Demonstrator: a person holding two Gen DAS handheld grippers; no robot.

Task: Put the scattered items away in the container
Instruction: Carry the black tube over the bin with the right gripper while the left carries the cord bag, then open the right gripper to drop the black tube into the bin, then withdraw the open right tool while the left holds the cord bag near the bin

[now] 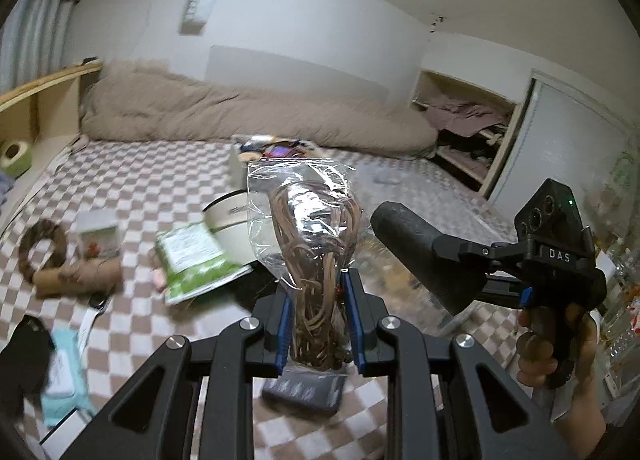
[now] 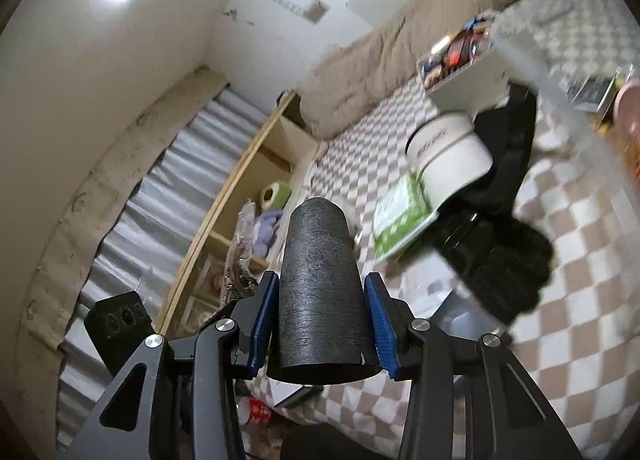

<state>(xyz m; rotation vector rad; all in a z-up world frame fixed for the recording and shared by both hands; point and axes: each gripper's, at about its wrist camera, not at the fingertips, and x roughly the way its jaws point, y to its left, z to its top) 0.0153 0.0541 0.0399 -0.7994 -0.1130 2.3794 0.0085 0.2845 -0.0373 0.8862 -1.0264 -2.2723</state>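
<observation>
My left gripper (image 1: 318, 300) is shut on a clear plastic bag of brown cord (image 1: 310, 227) and holds it upright above the checkered bed. My right gripper (image 2: 320, 308) is shut on a black roll (image 2: 320, 284); that roll also shows in the left wrist view (image 1: 424, 252), held in the air at the right. A white container (image 2: 466, 87) with several items inside stands on the bed near the beige duvet; in the left wrist view its rim (image 1: 276, 147) shows just behind the bag.
On the checkered cover (image 1: 160, 179) lie a wreath (image 1: 42, 248), a brown roll (image 1: 76, 278), a green booklet (image 1: 196, 260), a white round tin (image 2: 448, 155), black cloth (image 2: 504, 256), a teal wipes pack (image 1: 64, 380) and a dark box (image 1: 304, 392). A wooden shelf (image 2: 224, 195) runs alongside.
</observation>
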